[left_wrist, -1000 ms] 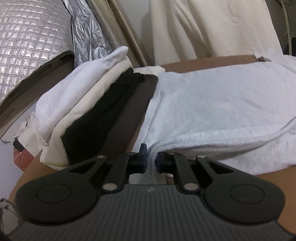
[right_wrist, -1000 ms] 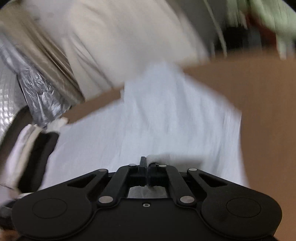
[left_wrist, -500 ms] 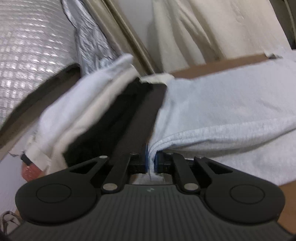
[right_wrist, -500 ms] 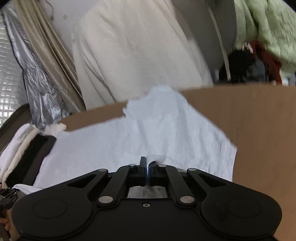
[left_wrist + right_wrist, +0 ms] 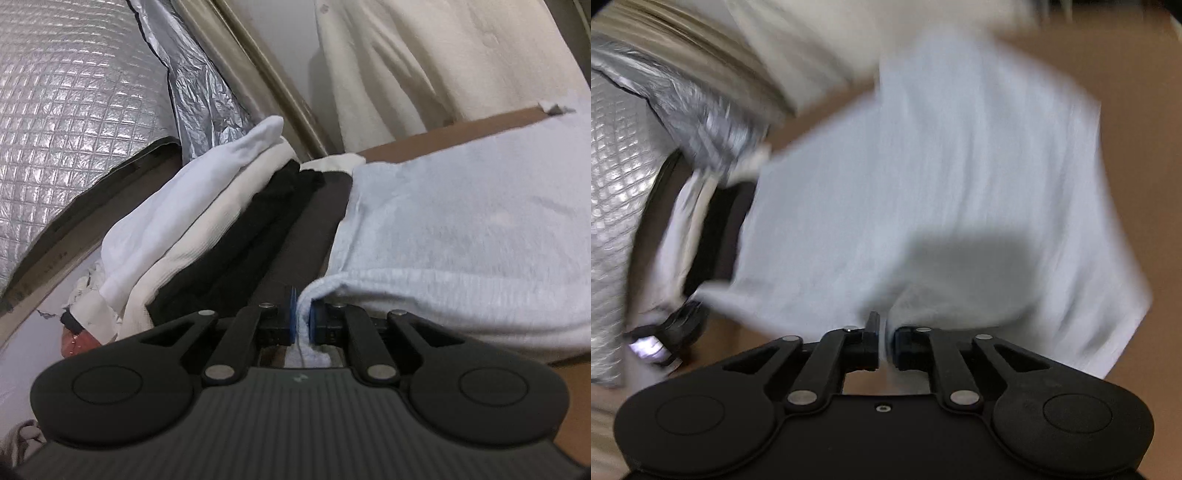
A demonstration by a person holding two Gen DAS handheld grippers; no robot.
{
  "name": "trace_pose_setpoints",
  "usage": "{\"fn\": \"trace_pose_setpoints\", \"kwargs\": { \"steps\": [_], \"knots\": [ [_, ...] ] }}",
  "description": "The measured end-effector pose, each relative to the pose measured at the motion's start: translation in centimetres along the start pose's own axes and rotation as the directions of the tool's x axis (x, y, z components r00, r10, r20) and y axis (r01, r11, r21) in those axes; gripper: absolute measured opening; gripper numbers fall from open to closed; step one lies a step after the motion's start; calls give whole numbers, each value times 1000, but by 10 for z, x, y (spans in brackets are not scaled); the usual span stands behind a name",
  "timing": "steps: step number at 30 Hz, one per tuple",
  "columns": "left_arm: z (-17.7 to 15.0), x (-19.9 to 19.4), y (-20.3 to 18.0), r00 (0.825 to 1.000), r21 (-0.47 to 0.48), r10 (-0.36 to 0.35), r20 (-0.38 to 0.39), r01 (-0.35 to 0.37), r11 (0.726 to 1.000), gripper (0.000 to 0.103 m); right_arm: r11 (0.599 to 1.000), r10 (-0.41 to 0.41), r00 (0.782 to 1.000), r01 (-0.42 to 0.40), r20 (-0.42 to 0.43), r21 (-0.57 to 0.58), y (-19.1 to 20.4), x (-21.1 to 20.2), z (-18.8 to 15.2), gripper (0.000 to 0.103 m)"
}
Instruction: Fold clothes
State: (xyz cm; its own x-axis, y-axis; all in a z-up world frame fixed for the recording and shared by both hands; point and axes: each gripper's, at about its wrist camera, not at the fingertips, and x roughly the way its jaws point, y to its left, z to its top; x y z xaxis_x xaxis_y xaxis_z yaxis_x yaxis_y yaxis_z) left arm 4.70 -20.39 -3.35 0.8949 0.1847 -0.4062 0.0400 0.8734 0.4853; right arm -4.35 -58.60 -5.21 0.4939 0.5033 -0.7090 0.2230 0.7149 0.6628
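A pale white garment (image 5: 461, 229) lies spread on the brown table (image 5: 443, 136), its near edge doubled over into a thick fold. My left gripper (image 5: 303, 317) is shut on the left end of that fold, and cloth bunches between the blue pads. In the blurred right wrist view the same garment (image 5: 942, 166) fills the middle. My right gripper (image 5: 886, 339) points down at its near edge. Its jaws are opening, and a narrow gap with pale cloth in it shows between them.
A stack of folded clothes (image 5: 207, 236), white, cream and black, lies just left of the garment. Behind it stands a silver quilted cover (image 5: 55, 129). A cream garment (image 5: 443, 55) hangs past the table's far edge. Bare table (image 5: 1137, 74) shows on the right.
The left gripper closed on the garment's folded edge and keeps hold of it. The right gripper tipped down toward the cloth, and its jaws, shut before, have parted.
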Motion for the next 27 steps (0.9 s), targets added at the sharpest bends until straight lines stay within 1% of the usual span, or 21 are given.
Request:
{"fn": "trace_pose_setpoints", "kwargs": {
  "steps": [1,3,4,5,6,7,8,10,11,12,14,15,16,17,18,19,20,22,23,25,27],
  "knots": [
    [0,3,0,1000,-3,1,-17,-1,1000,10,1000,-14,1000,14,-28,1,-4,5,-4,22],
    [-1,11,1,999,-27,-1,-54,0,1000,10,997,-73,997,72,-9,-30,-5,3,-7,23],
    [-1,14,2,997,-41,-7,-71,4,999,10,997,-68,998,68,3,-29,-5,-1,-7,26],
    [-1,15,2,997,-43,-8,-76,4,999,10,999,-40,999,40,18,-5,-7,-5,-5,37],
    [-2,16,2,997,-44,-7,-80,4,999,10,1000,-9,999,8,35,21,-9,-9,-3,46],
    [-3,16,2,997,-44,-7,-83,3,999,10,999,22,998,-24,52,46,-11,-13,-1,58],
    [-4,16,1,997,-35,-2,-83,-1,999,10,996,36,998,-40,57,79,-17,-12,0,61],
    [-5,17,-2,996,-23,5,-85,-7,1000,10,986,47,997,-56,64,158,-30,-7,2,64],
    [-5,19,-2,996,-22,4,-87,-6,1000,10,975,38,997,-52,68,218,-39,-2,2,65],
    [-5,20,-3,996,-22,2,-89,-4,1000,10,953,34,997,-54,75,297,-49,4,3,65],
    [-6,19,-2,996,-24,0,-89,-2,1000,10,883,76,991,-117,107,454,-73,14,1,65],
    [-6,20,-2,996,-23,1,-85,-3,1000,10,854,101,985,-159,143,495,-80,18,0,62],
    [-7,19,-3,997,-25,1,-78,-3,1000,9,872,75,983,-146,168,466,-77,15,2,45],
    [-7,18,-3,998,-27,1,-70,-3,1000,8,895,43,980,-123,192,430,-73,12,4,13],
    [-7,17,-3,998,-30,-2,-63,0,1000,7,914,12,976,-99,218,393,-69,9,6,7],
    [-7,16,-3,999,-36,-9,-53,7,999,7,937,-36,967,-55,252,346,-59,3,8,6],
    [-6,15,-2,999,-42,-14,-40,13,999,7,955,-85,953,-5,290,298,-48,-2,9,5],
    [-4,14,0,999,-61,-27,-21,26,998,7,980,-146,919,84,367,180,-23,-17,9,5],
    [-3,13,3,999,-79,-36,-16,35,996,7,984,-170,898,131,407,122,-10,-24,9,5],
    [-1,12,8,999,-117,-54,-6,53,992,6,971,-207,847,239,490,-4,14,-36,5,5],
    [1,9,12,998,-147,-64,8,64,987,6,934,-238,795,346,557,-95,32,-45,0,5]
  ]
}}
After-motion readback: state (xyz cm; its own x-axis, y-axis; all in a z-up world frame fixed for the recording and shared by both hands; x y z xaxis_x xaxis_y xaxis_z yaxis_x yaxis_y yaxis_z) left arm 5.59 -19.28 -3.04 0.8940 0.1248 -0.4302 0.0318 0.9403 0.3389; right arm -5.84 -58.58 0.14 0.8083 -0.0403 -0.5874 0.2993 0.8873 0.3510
